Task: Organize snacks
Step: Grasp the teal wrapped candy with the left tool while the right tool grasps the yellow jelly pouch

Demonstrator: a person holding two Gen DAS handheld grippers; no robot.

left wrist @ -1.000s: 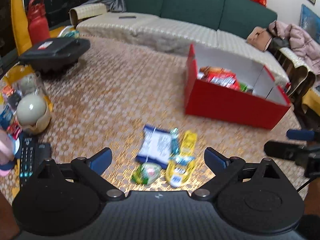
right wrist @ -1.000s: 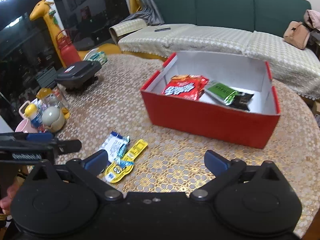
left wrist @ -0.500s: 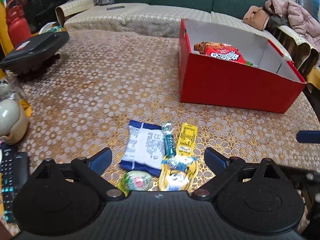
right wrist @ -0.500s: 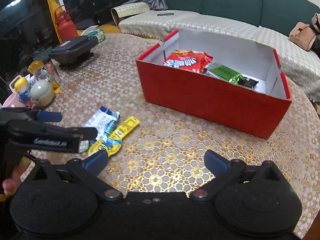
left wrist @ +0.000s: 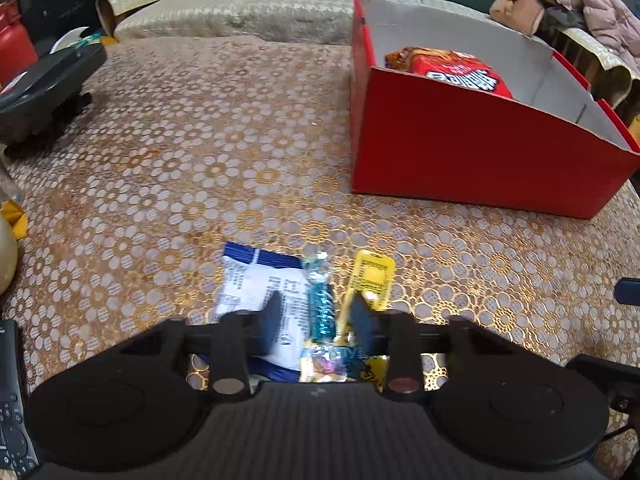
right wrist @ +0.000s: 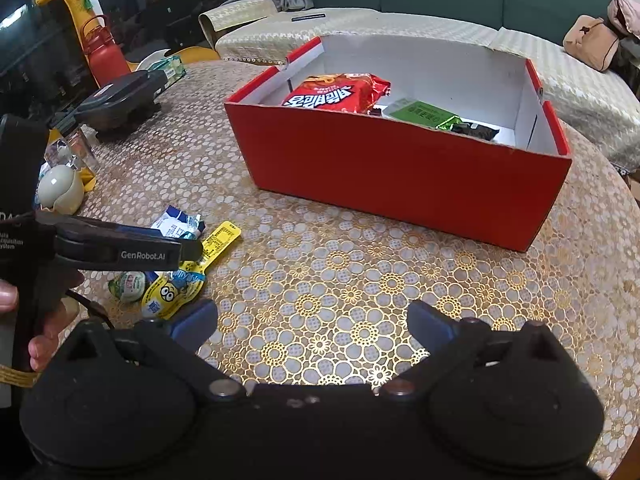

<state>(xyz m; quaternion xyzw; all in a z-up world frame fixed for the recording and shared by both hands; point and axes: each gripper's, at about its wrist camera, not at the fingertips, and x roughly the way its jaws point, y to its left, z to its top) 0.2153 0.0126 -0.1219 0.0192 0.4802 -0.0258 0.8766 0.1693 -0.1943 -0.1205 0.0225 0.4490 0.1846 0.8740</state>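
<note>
My left gripper hangs just over a small pile of snacks on the table, its jaws narrowed around a teal candy stick. A blue-and-white packet lies on its left and a yellow packet on its right. From the right wrist view the left gripper covers the same pile, with a green round snack beside the yellow packet. My right gripper is open and empty over bare tablecloth. The red box holds a red bag and a green packet.
A black appliance stands at the far left of the table, with a red bottle and yellow giraffe behind it. A round cream container and a remote sit at the left edge. A green sofa lies behind the table.
My left gripper has dropped onto the snack pile and its jaws have closed in from wide open to a narrow gap around the teal candy. My right gripper has moved slightly nearer the table.
</note>
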